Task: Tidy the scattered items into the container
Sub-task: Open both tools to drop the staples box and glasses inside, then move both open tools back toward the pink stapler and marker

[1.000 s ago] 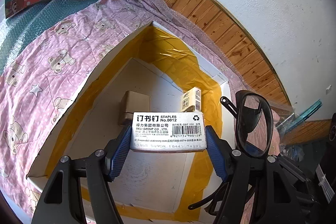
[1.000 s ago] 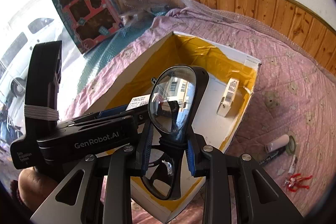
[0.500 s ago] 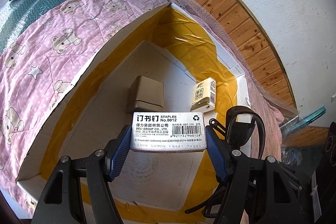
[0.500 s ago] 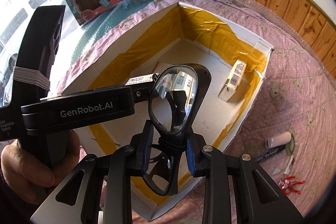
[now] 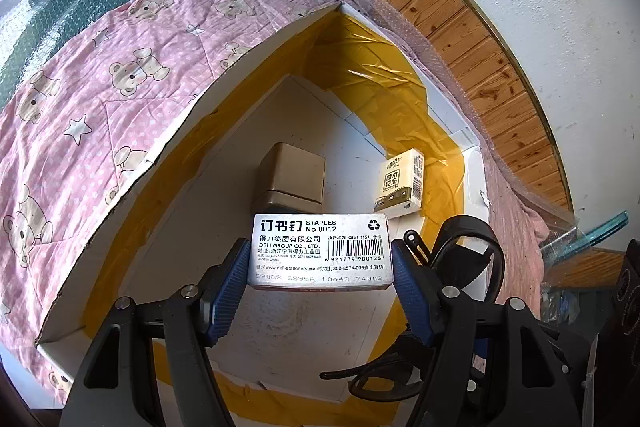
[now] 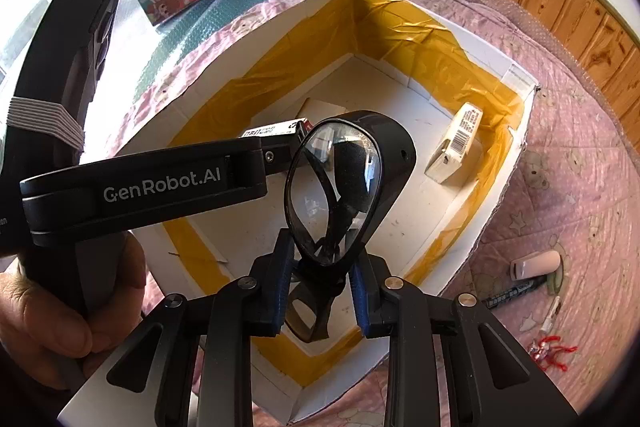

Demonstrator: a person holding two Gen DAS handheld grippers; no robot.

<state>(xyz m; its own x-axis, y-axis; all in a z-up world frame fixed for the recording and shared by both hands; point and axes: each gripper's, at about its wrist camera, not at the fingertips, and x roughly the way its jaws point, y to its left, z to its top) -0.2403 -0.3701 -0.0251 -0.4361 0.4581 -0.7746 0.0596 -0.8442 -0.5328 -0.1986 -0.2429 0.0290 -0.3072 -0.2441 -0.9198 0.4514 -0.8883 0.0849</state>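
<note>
Left tool (image 5: pixel 320 279) clamping one staples box (image 5: pixel 320 251), right tool (image 6: pixel 320 291) clamping one goggles (image 6: pixel 332 187), two packs in box (image 6: pixel 516 75).

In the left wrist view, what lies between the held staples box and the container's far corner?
A tan box lies on the white floor just beyond the staples box; past it, bare floor up to the yellow-taped corner of the container.

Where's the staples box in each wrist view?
Left wrist: staples box at lower centre, clamped between the left gripper fingers, label facing the camera.
Right wrist: only its top edge shows, centre-left, above the left gripper's arm.
Shared landmark: the yellow tissue pack inside the box.
</note>
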